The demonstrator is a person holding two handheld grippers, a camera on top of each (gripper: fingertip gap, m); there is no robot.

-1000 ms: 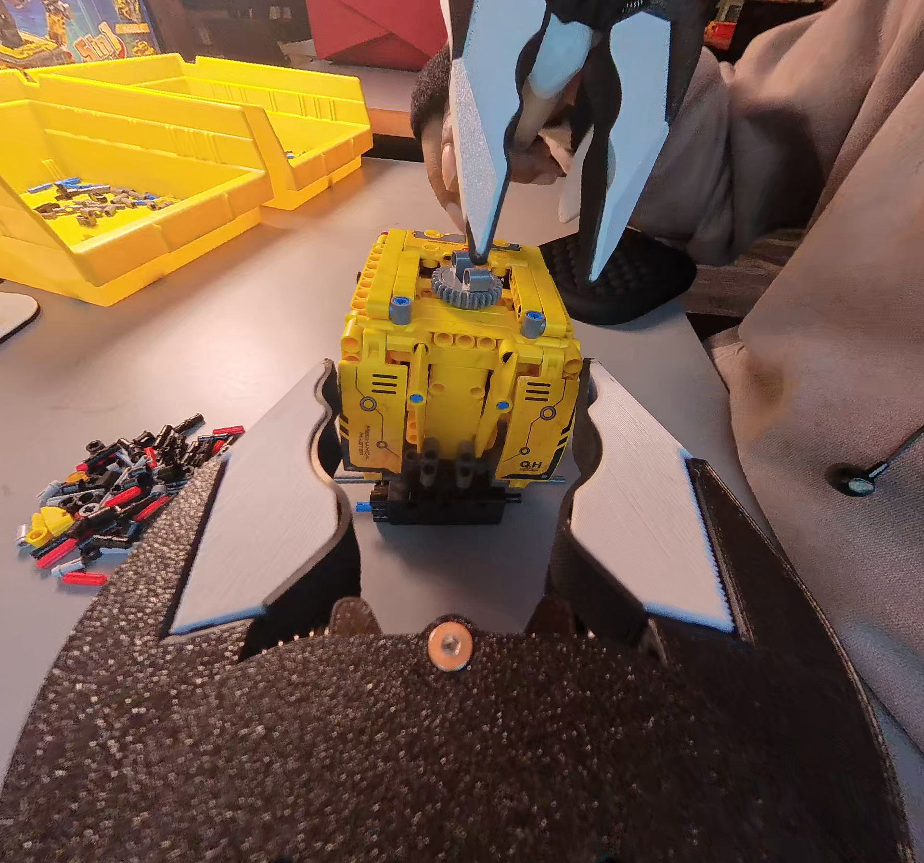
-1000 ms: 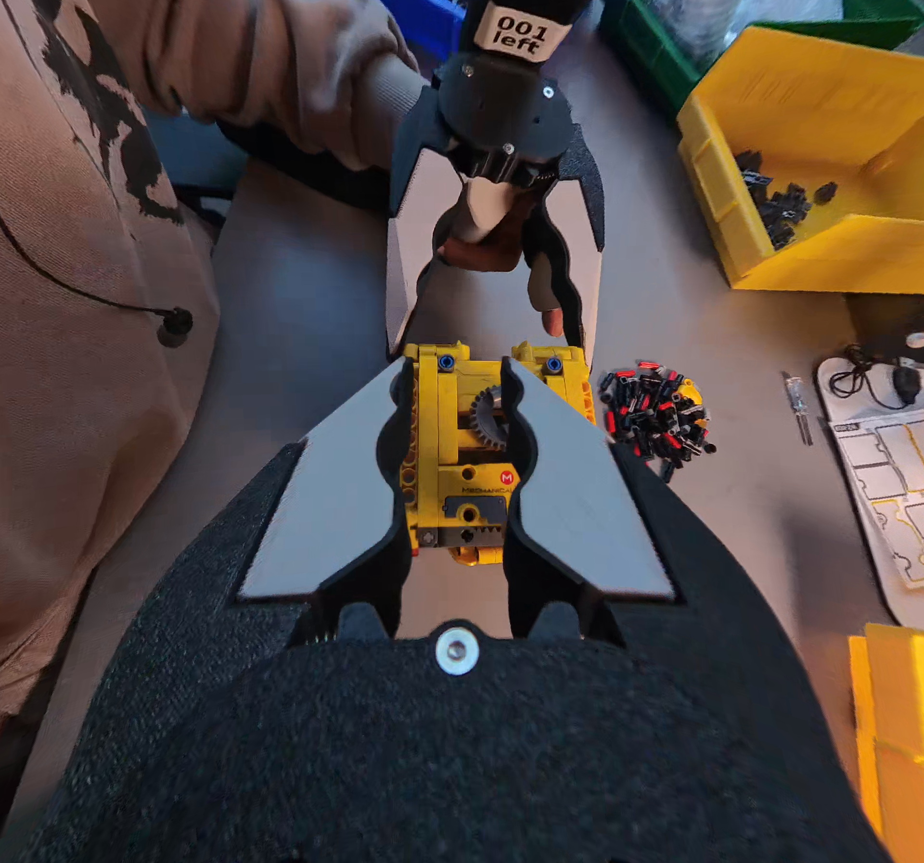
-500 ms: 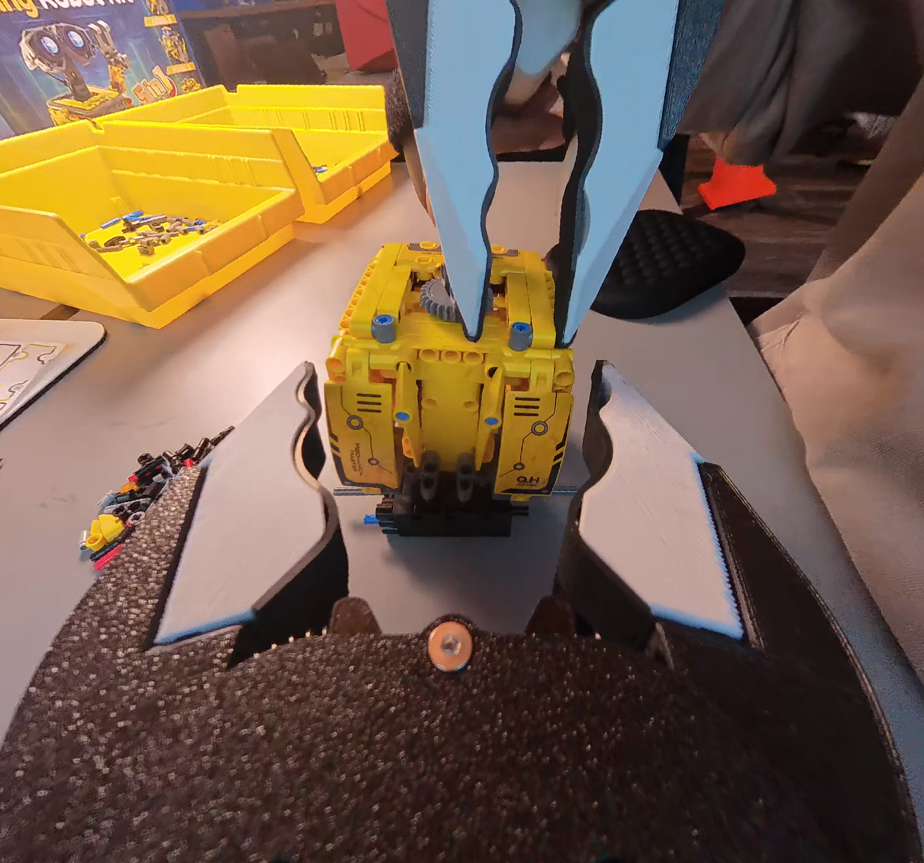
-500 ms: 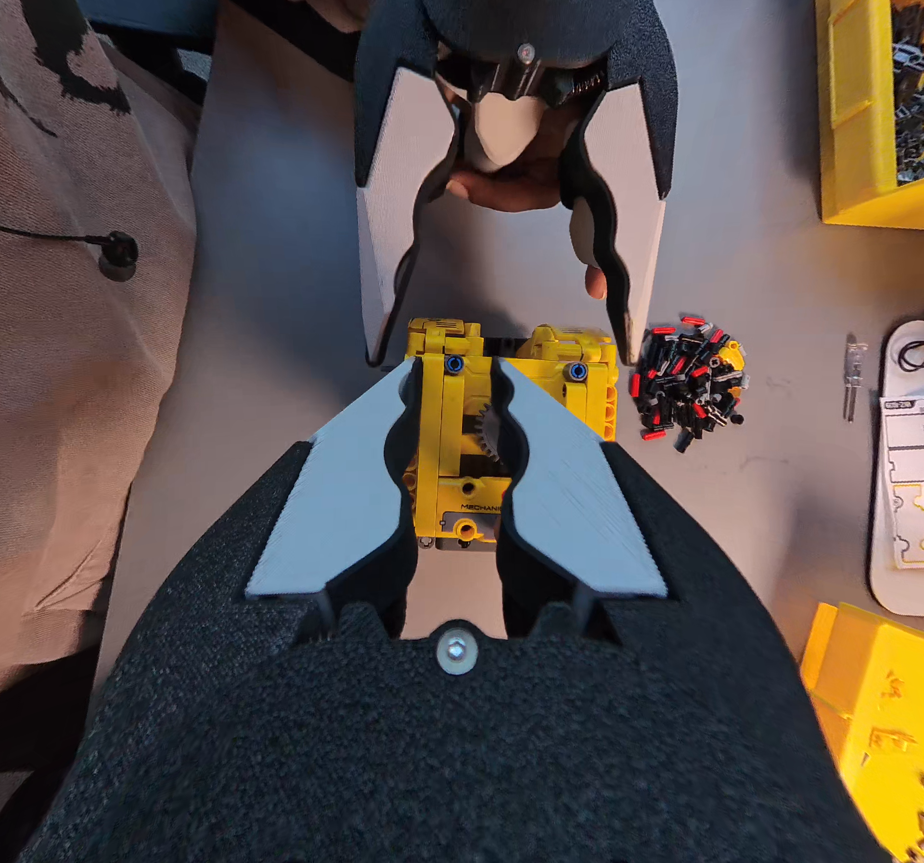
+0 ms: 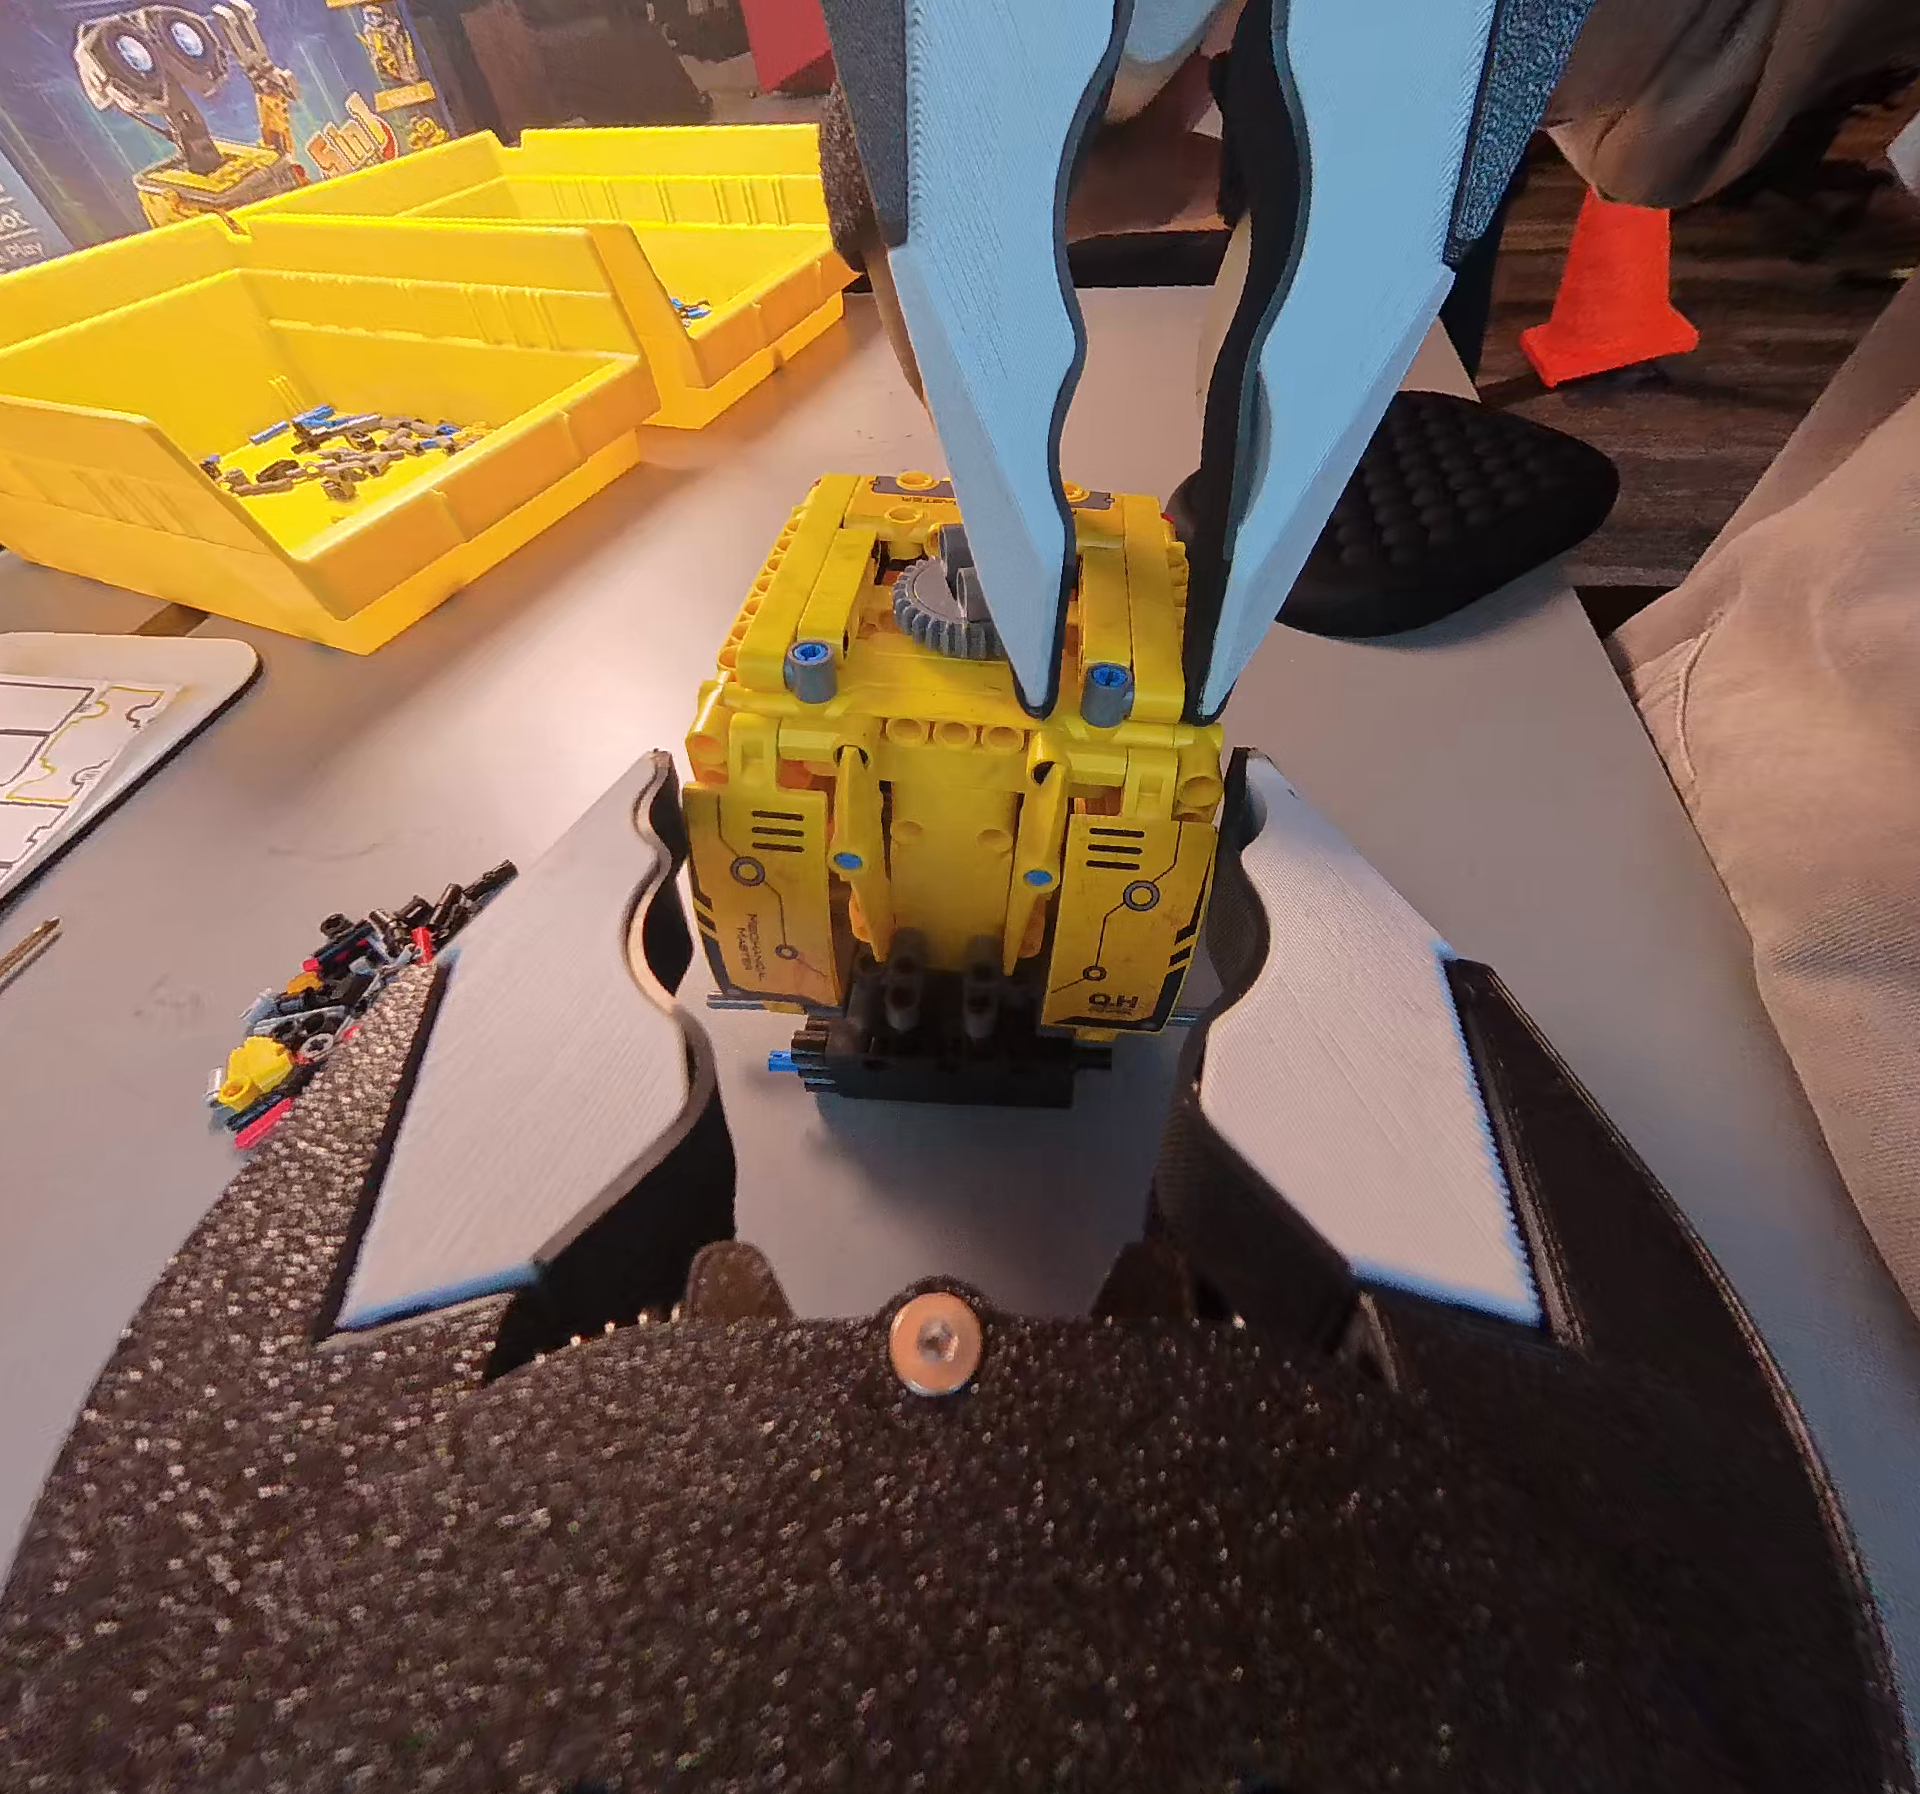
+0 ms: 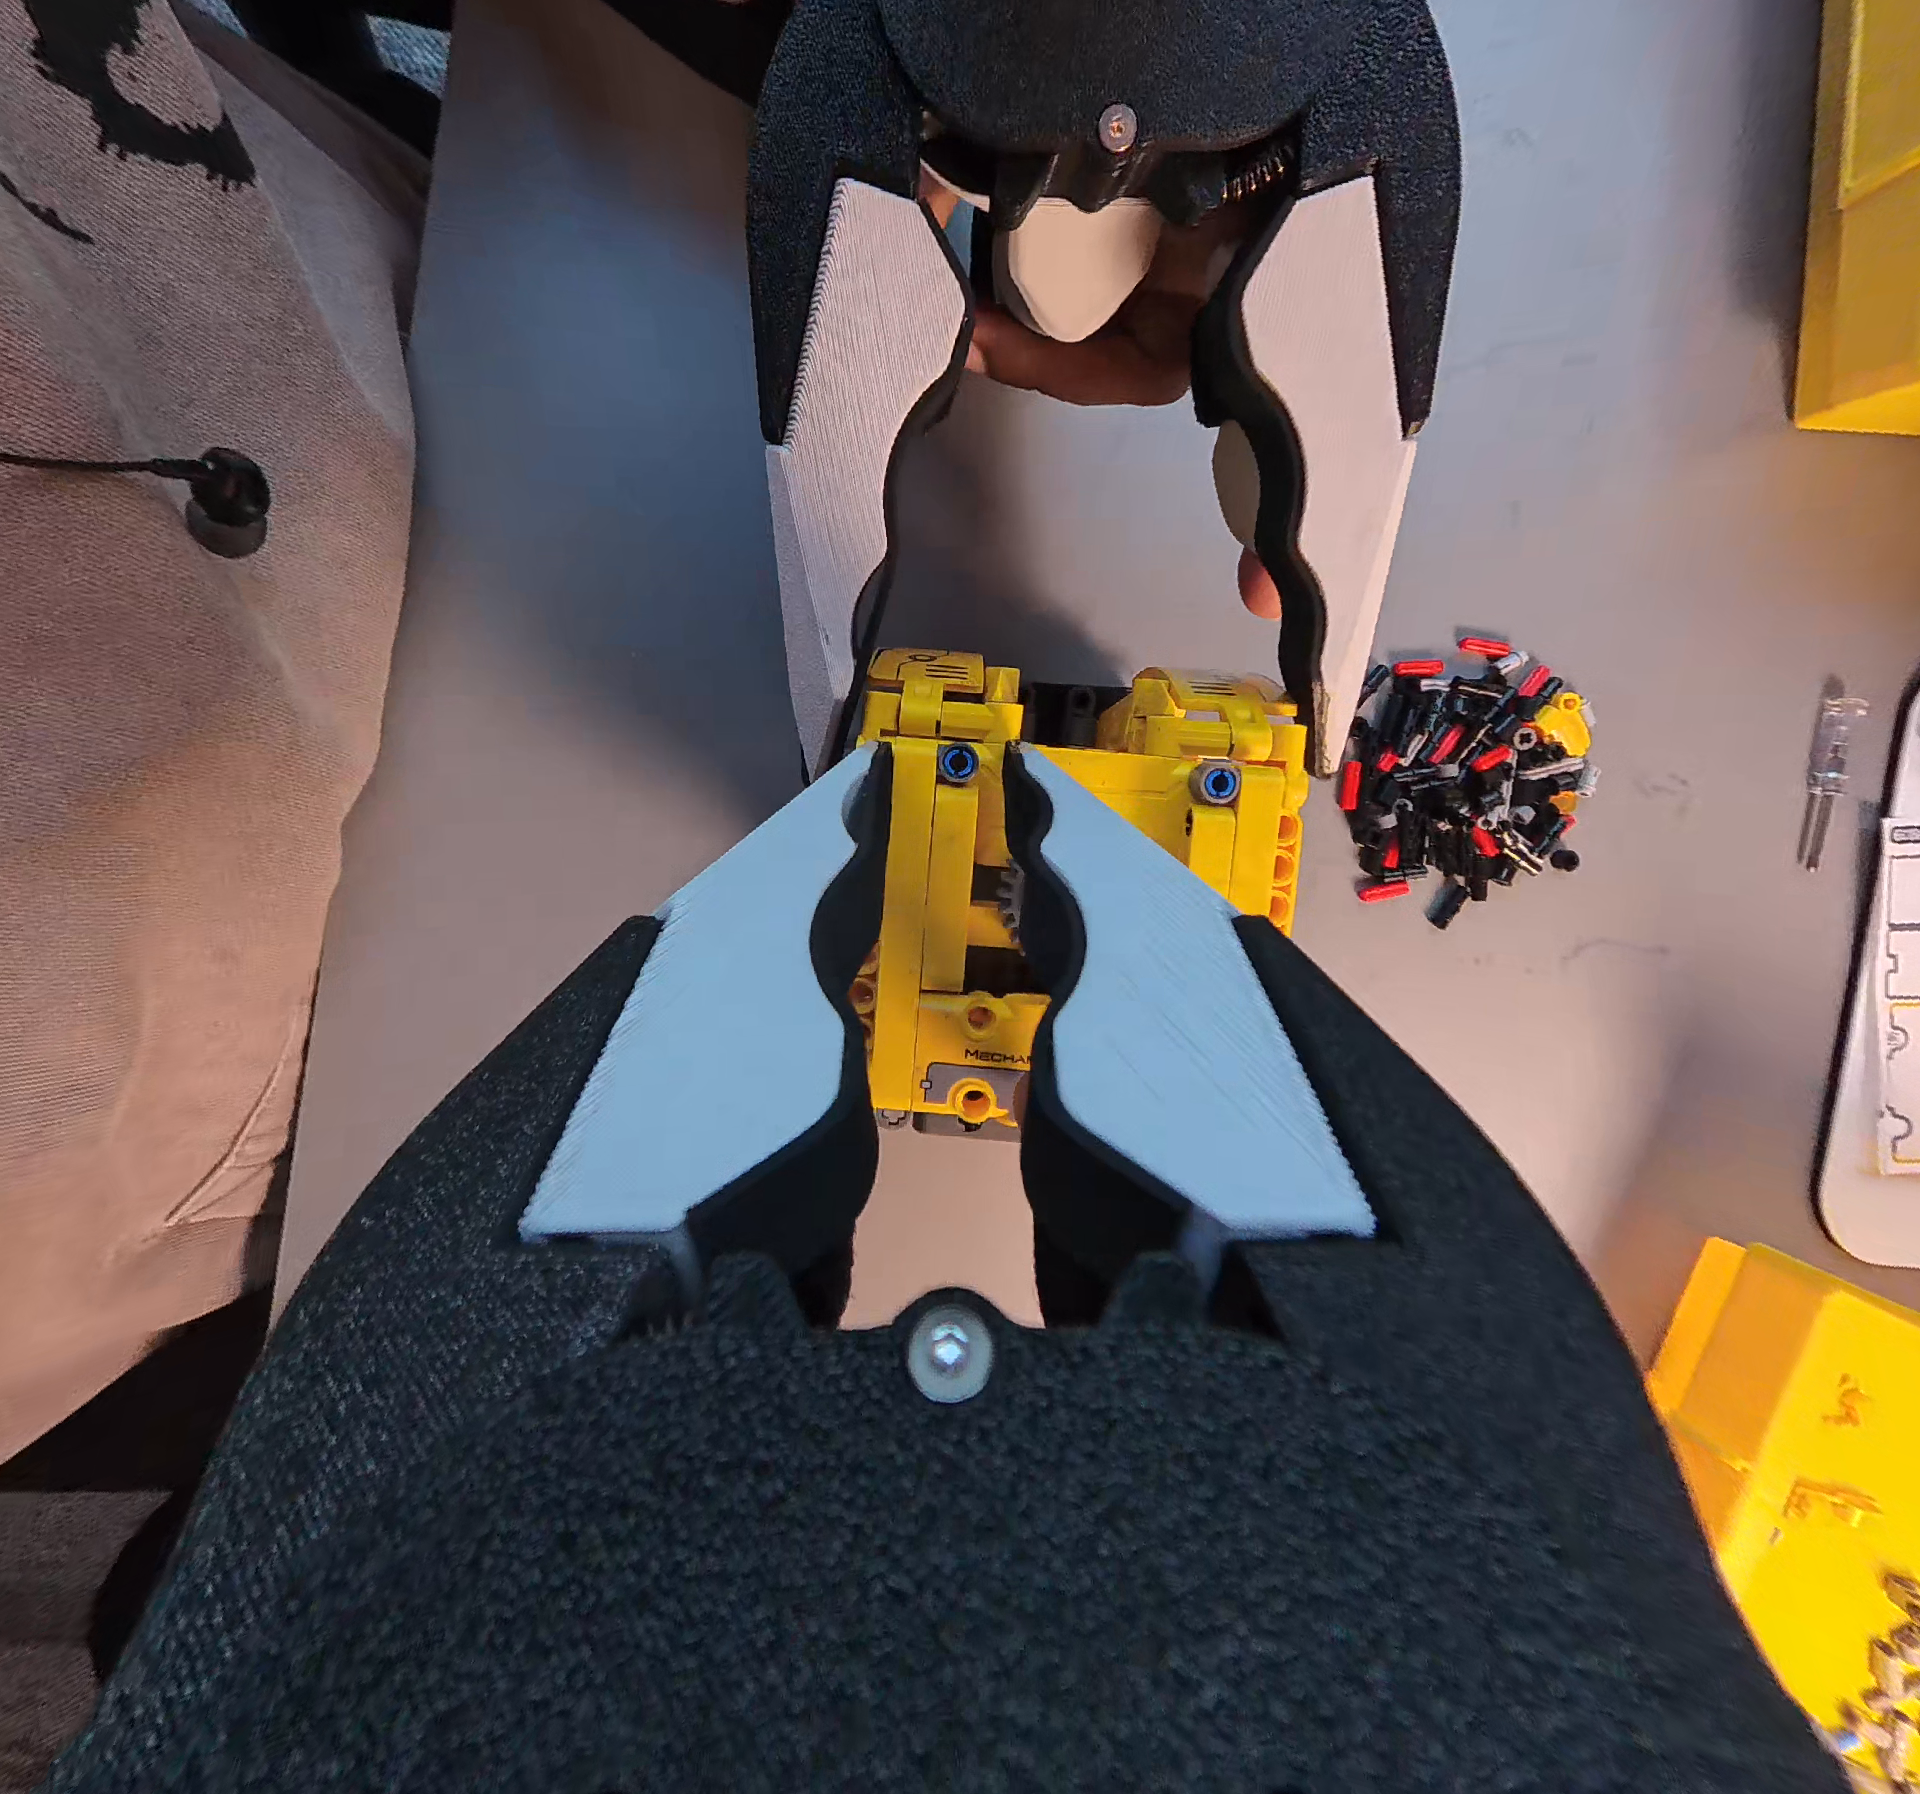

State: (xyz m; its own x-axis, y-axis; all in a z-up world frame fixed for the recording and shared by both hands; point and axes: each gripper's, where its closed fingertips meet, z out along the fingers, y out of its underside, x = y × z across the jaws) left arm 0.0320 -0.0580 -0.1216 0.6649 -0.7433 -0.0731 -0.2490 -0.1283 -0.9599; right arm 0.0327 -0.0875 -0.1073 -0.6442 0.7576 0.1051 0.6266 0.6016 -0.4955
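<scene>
**Inspector:** Where is the yellow brick-built block (image 5: 951, 851) sitting?

**Assistant:** It is standing upright on the grey table (image 5: 436, 788), on its black base, between the two fingers of the left gripper (image 5: 951, 871).

**Inspector:** Is the left gripper gripping it?

**Assistant:** Its fingers are spread wide and are lying against or just beside the block's two flanks; I cannot tell whether they are pressing.

**Inspector:** And the right gripper (image 6: 945, 768)?

**Assistant:** It is coming down from above. Its fingers are drawn close together around a yellow beam (image 6: 940, 871) on the block's top, at the edge beside the grey gear (image 5: 940, 612). Firm contact is not clear.

**Inspector:** Surroundings?

**Assistant:** A heap of small black and red pins (image 6: 1465, 778) is lying just beside the block. Yellow bins (image 5: 343, 394) are sitting farther off, one holding loose parts.
</scene>
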